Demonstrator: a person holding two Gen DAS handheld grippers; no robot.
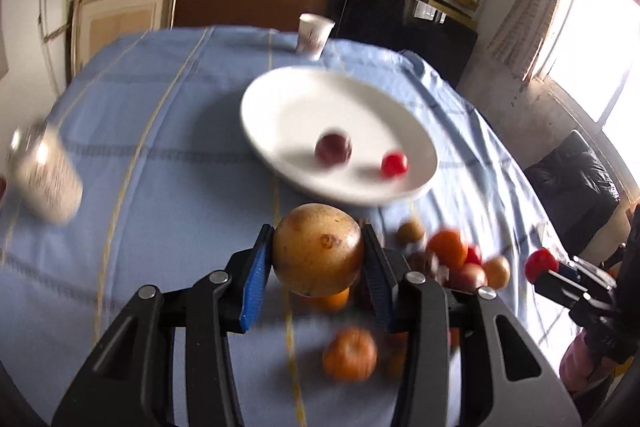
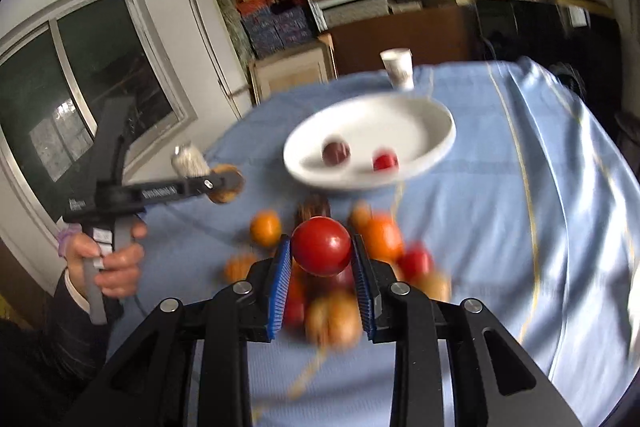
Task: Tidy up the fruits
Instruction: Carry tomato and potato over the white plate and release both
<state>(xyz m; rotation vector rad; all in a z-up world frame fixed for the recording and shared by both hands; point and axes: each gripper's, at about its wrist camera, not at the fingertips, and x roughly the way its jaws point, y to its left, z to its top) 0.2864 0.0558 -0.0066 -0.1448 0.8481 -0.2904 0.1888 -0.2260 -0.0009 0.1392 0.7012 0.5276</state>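
The left gripper has its jaws pinching a brown pear; the right gripper has its jaws clamped on a red tomato, both above the bench. Carry each level over the white plate, lower, then release gently beside the two fruits already there.

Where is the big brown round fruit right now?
The brown fruit is clamped in the left gripper, lifted above the fruit pile, just in front of the white plate.

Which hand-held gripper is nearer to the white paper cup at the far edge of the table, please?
Neither clearly: the left hand-held gripper, shut on a brown fruit, and the right hand-held gripper, shut on a red fruit, both sit beyond the plate from the paper cup.
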